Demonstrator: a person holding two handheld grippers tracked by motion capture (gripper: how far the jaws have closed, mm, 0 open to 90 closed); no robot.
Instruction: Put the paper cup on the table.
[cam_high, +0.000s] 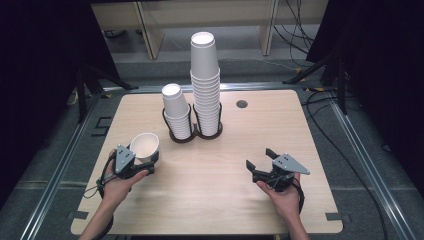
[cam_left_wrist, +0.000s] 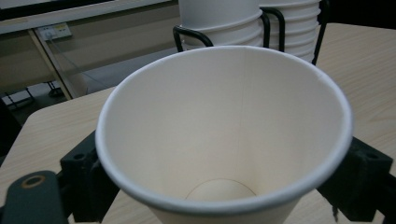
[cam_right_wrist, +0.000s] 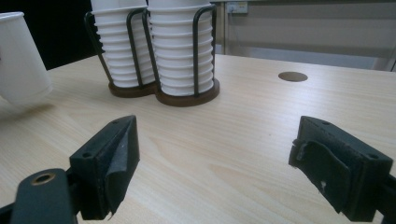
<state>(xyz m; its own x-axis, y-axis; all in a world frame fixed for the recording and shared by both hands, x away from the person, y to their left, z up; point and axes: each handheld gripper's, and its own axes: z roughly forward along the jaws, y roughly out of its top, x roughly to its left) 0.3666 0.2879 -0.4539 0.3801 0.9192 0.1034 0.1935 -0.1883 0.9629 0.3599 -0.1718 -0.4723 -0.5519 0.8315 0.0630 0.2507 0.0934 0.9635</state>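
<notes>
High view: my left tongs (cam_high: 146, 162) clasp a single white paper cup (cam_high: 145, 145) by its wall at eight o'clock on the pale wooden table (cam_high: 210, 200); the black wire two-ring cup holder (cam_high: 192, 131), with a short and a tall stack, stands at twelve; my right tongs (cam_high: 260, 159) hover spread and empty at four.

Left gripper view: the cup (cam_left_wrist: 224, 135) sits mouth up between the jaws.

Right gripper view: jaws wide apart, nothing between; I judge this the carrying step; next I must set the cup down or nest it.
</notes>
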